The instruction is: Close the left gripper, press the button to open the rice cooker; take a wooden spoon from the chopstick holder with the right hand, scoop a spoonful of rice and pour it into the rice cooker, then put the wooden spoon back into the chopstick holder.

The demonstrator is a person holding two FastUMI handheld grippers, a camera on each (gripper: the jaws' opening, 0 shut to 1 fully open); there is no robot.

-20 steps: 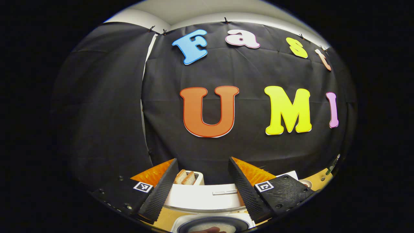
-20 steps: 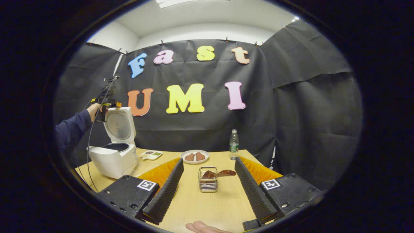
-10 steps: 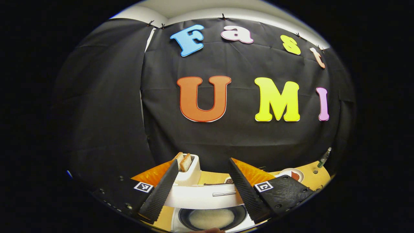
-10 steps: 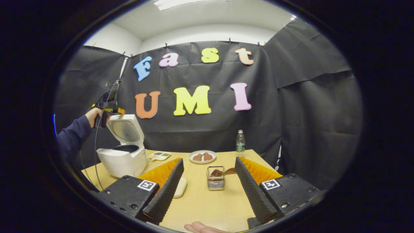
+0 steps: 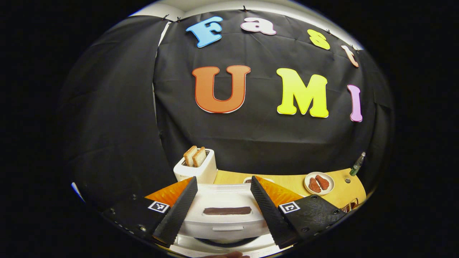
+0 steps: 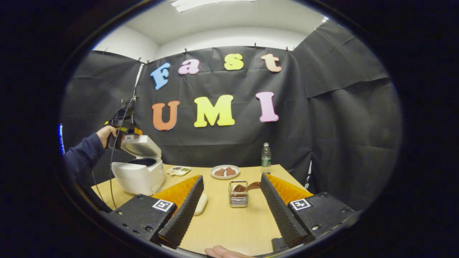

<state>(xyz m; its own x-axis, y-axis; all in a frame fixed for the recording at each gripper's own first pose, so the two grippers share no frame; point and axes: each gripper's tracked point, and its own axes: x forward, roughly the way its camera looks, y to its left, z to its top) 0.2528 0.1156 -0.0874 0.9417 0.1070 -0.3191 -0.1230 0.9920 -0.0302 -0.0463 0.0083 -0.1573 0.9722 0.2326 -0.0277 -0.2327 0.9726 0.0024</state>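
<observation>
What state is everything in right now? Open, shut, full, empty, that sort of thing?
Rice cooker: open, lid tilted partway down.
Left gripper: open, its fingers either side of the lid.
Right gripper: open, holding nothing.
Chopstick holder: upright, wooden spoon resting in it.
Toaster: two slices sticking up.
Plate: holding brown food.
Bottle: upright.

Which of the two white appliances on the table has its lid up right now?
The rice cooker, at the table's near left corner: its lid is raised. The toaster behind it has no lid, just bread slices sticking out.
</observation>
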